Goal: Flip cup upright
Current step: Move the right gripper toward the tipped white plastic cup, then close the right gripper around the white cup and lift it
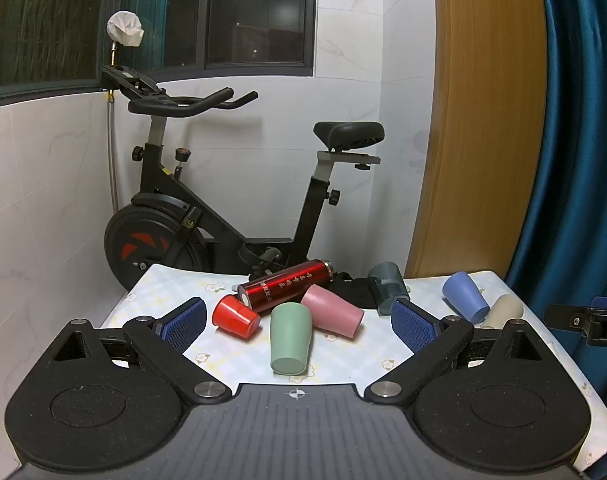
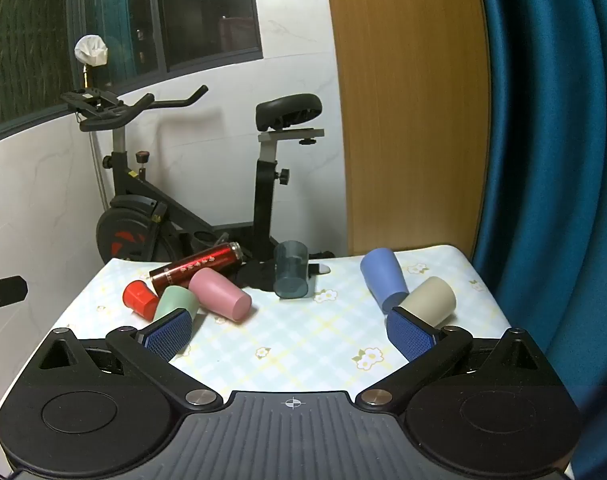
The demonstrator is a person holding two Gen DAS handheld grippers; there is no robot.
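Several cups lie on their sides on a checked, flower-print table (image 1: 231,356). A green cup (image 1: 290,338) lies between my left gripper's (image 1: 299,322) open fingers, with a red cup (image 1: 236,316) and a pink cup (image 1: 332,311) beside it. A clear grey cup (image 2: 290,275), a blue cup (image 2: 383,276) and a beige cup (image 2: 429,300) lie ahead of my right gripper (image 2: 289,336), which is open and empty. The blue cup (image 1: 465,296) and beige cup (image 1: 503,312) also show in the left wrist view.
A red metal flask (image 1: 287,286) lies on its side behind the red and pink cups. A black cloth (image 2: 259,274) lies at the table's far edge. An exercise bike (image 1: 207,208) stands behind the table. A blue curtain (image 2: 551,160) hangs at the right.
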